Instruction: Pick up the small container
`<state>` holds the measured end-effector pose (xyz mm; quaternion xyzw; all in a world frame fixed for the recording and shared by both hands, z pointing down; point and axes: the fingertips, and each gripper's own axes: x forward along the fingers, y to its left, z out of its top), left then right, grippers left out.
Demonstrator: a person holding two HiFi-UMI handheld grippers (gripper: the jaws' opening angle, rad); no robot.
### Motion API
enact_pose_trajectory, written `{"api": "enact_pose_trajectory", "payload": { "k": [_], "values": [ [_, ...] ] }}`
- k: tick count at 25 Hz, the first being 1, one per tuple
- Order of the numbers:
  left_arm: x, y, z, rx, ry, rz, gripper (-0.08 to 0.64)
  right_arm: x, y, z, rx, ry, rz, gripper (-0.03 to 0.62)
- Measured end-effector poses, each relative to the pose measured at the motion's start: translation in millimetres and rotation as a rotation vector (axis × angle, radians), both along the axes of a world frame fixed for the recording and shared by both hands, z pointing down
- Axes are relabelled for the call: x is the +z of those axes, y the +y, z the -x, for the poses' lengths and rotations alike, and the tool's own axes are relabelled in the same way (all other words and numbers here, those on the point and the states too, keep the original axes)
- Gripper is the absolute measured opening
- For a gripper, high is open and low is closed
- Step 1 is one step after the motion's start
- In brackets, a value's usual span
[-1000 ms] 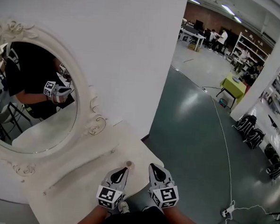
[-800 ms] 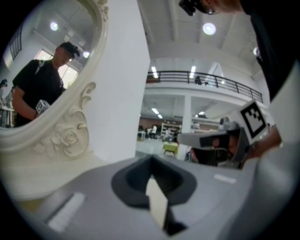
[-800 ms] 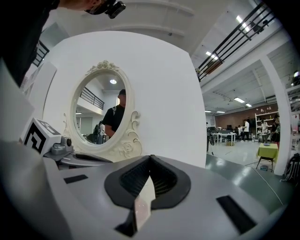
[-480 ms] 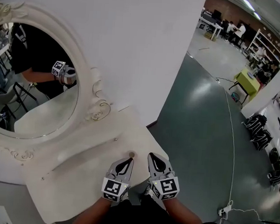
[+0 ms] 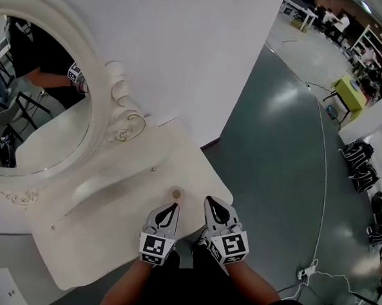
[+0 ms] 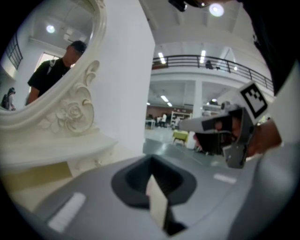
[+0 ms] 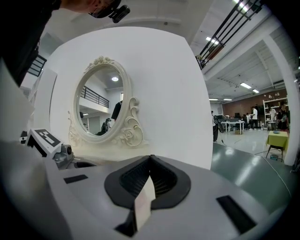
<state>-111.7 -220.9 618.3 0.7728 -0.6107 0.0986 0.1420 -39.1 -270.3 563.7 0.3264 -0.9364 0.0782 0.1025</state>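
You're hovering left gripper (image 5: 173, 207) and right gripper (image 5: 210, 201), both closed and empty, near the small container (image 5: 176, 193), not yet grabbed

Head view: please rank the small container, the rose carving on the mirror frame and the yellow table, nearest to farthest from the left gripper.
1. small container: just ahead of the left gripper, a touch to its right.
2. rose carving: farther ahead and to the left.
3. yellow table: far off at the view's upper right.
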Motion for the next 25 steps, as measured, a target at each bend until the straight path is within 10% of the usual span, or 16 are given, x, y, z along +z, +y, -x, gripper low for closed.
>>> {"api": "enact_pose_trajectory", "payload": {
  "k": [9, 18, 25],
  "values": [
    [40.3, -1.2, 1.4, -0.038, -0.066, 0.077, 0.013, 31.1, 4.0, -8.6, -0.039, 0.014, 0.066, 0.006],
    [75.4, -20.5, 4.3, -0.082, -0.108, 0.155, 0.313, 54.1, 5.8, -10.7, -0.077, 0.036, 0.107, 0.006],
    [98.0, -41.8, 7.5, -0.088, -0.110, 0.232, 0.376, 63.8, -1.2, -12.3, -0.072, 0.049, 0.134, 0.006]
  ]
}}
